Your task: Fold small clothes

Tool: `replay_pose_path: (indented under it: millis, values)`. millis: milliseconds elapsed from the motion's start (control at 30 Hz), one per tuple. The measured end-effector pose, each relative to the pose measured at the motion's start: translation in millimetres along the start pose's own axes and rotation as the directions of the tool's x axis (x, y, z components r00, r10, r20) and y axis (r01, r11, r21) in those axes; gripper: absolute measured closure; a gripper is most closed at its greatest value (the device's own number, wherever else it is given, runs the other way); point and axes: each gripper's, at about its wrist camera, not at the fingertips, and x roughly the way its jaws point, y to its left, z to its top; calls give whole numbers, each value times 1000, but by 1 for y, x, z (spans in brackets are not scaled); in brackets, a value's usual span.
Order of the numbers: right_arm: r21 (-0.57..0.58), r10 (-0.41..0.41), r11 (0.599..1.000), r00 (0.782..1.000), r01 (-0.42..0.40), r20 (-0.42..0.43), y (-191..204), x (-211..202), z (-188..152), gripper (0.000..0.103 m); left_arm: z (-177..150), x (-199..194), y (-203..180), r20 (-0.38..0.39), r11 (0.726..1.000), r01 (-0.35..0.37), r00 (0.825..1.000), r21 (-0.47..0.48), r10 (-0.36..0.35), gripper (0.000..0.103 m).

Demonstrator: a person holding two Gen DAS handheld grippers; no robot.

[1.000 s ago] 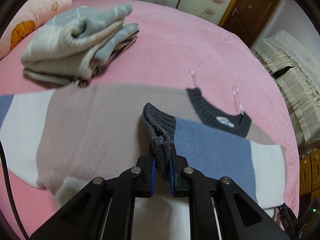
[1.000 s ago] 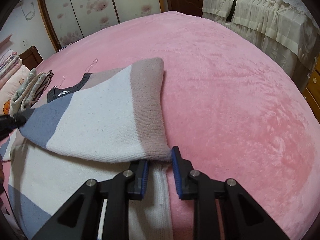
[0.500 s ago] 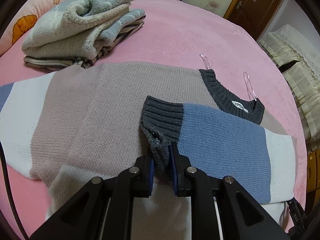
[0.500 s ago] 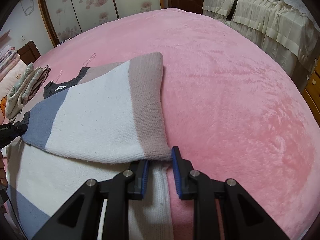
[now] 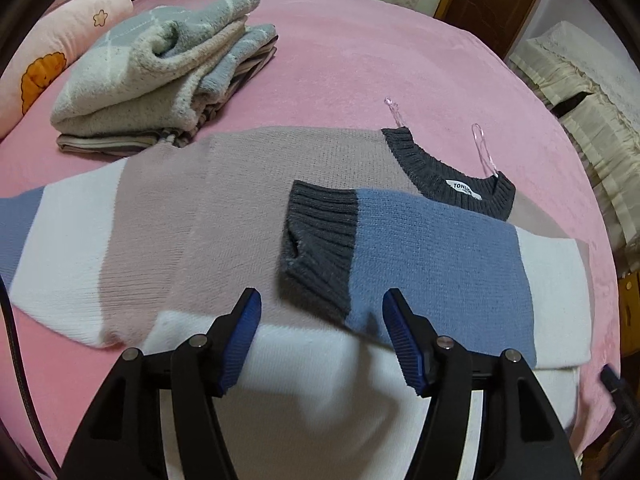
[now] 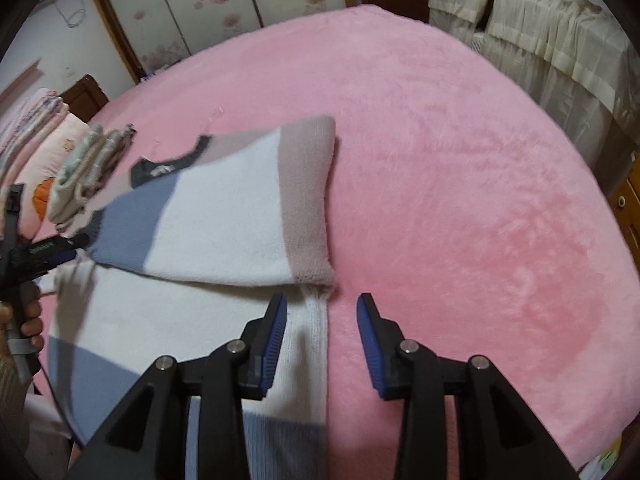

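Letting go, both: left hand-held gripper (image 5: 322, 330) opening off the sleeve (image 5: 404, 252) laid across the sweater (image 5: 224, 208) for folding, right hand-held gripper (image 6: 322, 326) opening too, probably holding nothing.

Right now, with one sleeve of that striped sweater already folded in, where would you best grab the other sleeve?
Probably at the far end of the spread sleeve of the striped sweater, approaching from the left in the left wrist view. It lies flat on the pink bed, so pinching its edge lets it swing across like the folded sleeve.
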Motion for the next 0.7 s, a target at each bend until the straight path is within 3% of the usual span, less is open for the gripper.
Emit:
replay_pose_path:
  millis: [167, 367, 500, 700]
  values:
    - [5, 30, 1000, 997, -31, 67, -3, -31, 32, 47, 11, -17, -1, 13, 1000, -4, 1000, 11, 3, 41]
    - [-19, -13, 1000, 995, 15, 104, 11, -26, 91, 47, 32, -35, -24, 52, 998, -17, 999, 52, 15, 40]
    - [-35, -18, 999, 998, 20, 64, 18, -2, 123, 47, 43, -43, -38, 113, 994, -61, 992, 90, 51, 23]
    - [-45, -27, 999, 999, 25, -46, 20, 57, 148, 46, 57, -14, -37, 92, 983, -150, 986, 103, 140, 23]
